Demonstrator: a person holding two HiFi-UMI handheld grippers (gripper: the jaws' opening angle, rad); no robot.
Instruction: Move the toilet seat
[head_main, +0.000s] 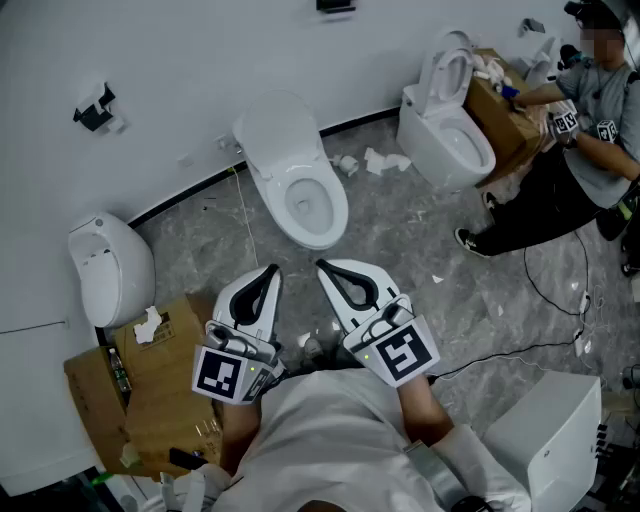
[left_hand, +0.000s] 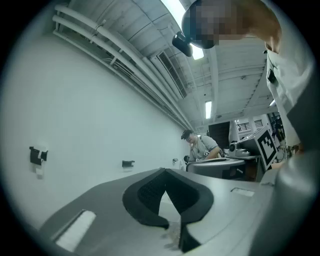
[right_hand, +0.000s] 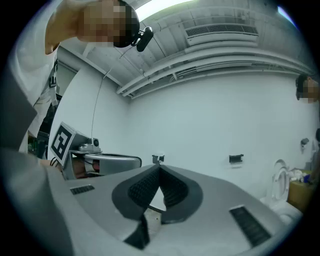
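Note:
A white toilet (head_main: 300, 195) stands against the wall in the middle of the head view, its lid (head_main: 280, 130) raised and a white ring lying round the open bowl. My left gripper (head_main: 271, 270) and right gripper (head_main: 322, 265) are held side by side just short of the bowl's front, pointing at it, apart from it. Both are shut with nothing between the jaws. In the left gripper view the left gripper (left_hand: 164, 170) faces the bare white wall. The right gripper (right_hand: 159, 168) also faces the wall in its own view. The middle toilet shows in neither gripper view.
A second toilet (head_main: 445, 130) stands at the right with a crouching person (head_main: 570, 170) and a cardboard box beside it. A urinal (head_main: 110, 265) hangs at the left above a cardboard box (head_main: 150, 385). A white cabinet (head_main: 555, 440) and a floor cable (head_main: 540, 290) lie right. Paper scraps (head_main: 380, 160) litter the floor.

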